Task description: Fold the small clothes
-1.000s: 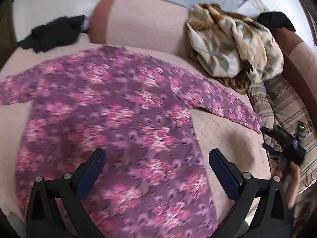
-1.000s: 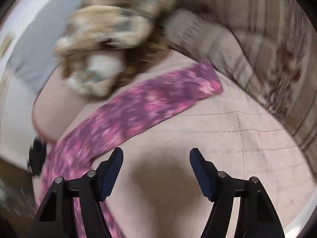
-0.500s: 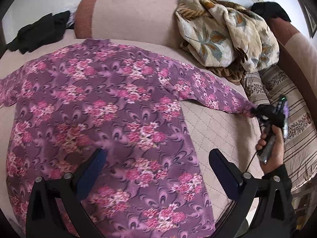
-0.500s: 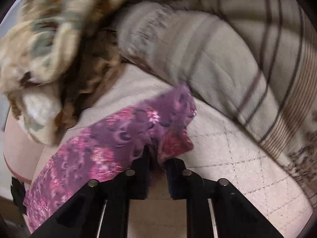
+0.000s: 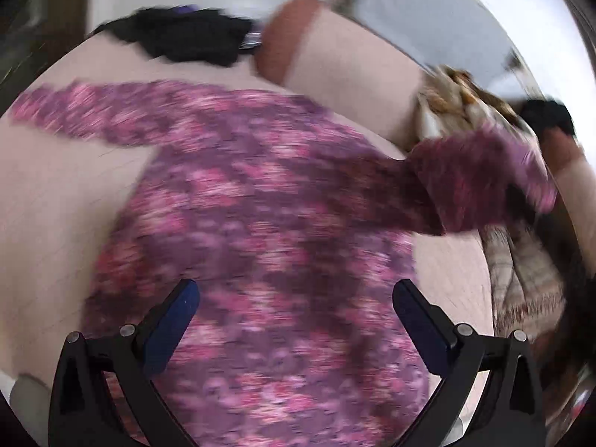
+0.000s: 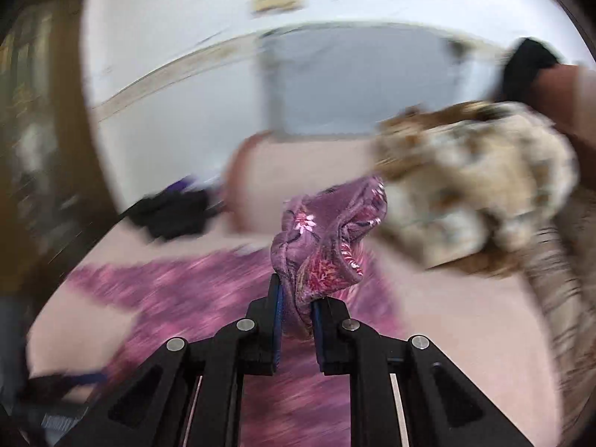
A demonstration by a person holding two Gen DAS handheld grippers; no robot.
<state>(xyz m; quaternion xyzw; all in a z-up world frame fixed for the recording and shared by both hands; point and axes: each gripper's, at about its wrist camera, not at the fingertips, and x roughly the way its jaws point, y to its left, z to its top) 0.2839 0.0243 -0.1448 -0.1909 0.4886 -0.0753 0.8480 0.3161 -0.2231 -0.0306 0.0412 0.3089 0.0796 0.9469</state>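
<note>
A purple shirt with pink flowers (image 5: 260, 231) lies spread on the beige sofa seat (image 5: 56, 201). My left gripper (image 5: 294, 313) is open and empty, low over the shirt's body. My right gripper (image 6: 296, 309) is shut on the cuff of the shirt's right sleeve (image 6: 327, 238) and holds it up above the seat. In the left wrist view that raised sleeve (image 5: 480, 182) is bunched at the right. The shirt's left sleeve (image 5: 82, 111) lies flat at the far left. Both views are blurred by motion.
A black garment (image 5: 186, 43) lies at the back left of the seat, also in the right wrist view (image 6: 171, 216). A cream and brown floral cloth (image 6: 469, 186) is heaped at the right. A striped cushion (image 5: 517, 279) lies beside it. The sofa backrest (image 5: 346, 74) is behind.
My right gripper has lifted the sleeve cuff off the seat and carried it inward over the shirt. My left gripper has moved left over the shirt and stayed open.
</note>
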